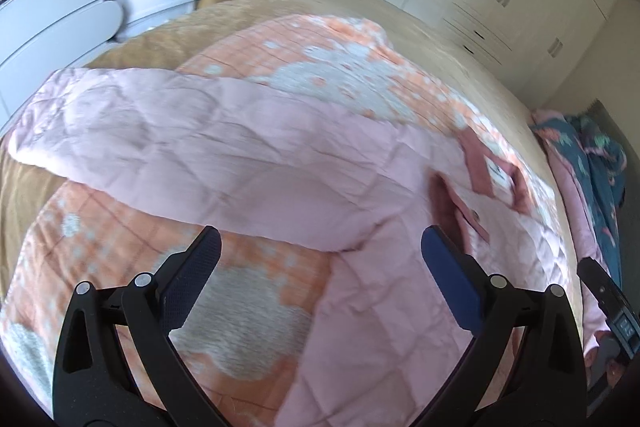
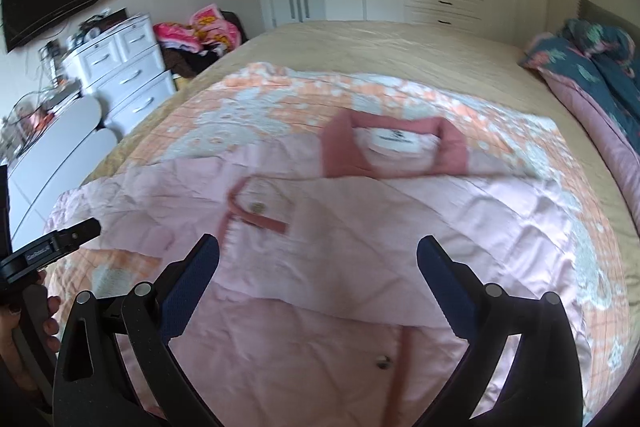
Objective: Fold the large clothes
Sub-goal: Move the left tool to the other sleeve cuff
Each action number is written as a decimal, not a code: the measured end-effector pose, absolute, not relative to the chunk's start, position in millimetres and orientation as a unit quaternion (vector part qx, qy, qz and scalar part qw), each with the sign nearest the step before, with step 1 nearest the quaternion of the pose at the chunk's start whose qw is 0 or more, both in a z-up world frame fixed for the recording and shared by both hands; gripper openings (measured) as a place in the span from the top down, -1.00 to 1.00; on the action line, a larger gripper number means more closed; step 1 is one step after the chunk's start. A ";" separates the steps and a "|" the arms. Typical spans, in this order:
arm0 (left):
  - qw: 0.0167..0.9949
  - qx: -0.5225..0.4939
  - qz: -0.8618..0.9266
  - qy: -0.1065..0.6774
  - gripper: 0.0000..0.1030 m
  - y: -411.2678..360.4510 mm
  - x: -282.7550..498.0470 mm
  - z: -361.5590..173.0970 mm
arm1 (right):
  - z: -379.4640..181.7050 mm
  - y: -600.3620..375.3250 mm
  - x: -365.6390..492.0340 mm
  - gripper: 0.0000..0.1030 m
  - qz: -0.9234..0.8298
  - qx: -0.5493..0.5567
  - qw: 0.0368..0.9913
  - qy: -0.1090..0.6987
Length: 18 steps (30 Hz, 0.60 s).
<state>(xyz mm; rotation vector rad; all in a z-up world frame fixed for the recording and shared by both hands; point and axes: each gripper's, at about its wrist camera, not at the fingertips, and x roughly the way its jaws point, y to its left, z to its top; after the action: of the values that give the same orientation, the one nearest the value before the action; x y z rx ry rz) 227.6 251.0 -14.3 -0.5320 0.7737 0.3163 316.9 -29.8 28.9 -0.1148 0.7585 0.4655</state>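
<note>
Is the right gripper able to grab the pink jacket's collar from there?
Probably yes. The right gripper is open above the pink jacket, and nothing covers the collar farther ahead; it must move forward.

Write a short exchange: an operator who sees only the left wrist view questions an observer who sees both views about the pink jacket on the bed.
Operator: My left gripper hangs open over the pink jacket. Is the right gripper holding any of it?
Observer: No. The right gripper has its jaws open above the jacket, with nothing between them.
Operator: I see one snap on the pocket flap. Is there another fastener lower down?
Observer: Yes. A metal snap sits on the jacket front beside a darker pink strip, low in the right wrist view.
</note>
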 end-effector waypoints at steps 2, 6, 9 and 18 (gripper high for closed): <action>0.879 -0.256 0.165 0.367 -0.82 258.5 224.1 -13.8 | 32.2 -14.2 314.4 -0.91 0.236 -0.065 0.900 0.361; 0.875 -0.262 0.189 0.360 -0.82 274.6 218.3 -13.9 | 35.2 14.8 309.4 -0.91 0.259 -0.074 0.894 0.359; 0.871 -0.275 0.198 0.357 -0.82 286.4 214.1 -17.7 | 35.6 35.3 304.5 -0.92 0.274 -0.083 0.889 0.357; 0.854 -0.288 0.255 0.351 -0.82 324.9 198.9 -27.4 | 31.5 93.0 290.9 -0.91 0.320 -0.108 0.871 0.357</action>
<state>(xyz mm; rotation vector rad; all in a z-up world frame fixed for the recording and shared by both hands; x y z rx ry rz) 198.9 324.9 -27.4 -0.6057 0.7386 0.5354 290.9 93.0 31.5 -0.2251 0.7456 0.6689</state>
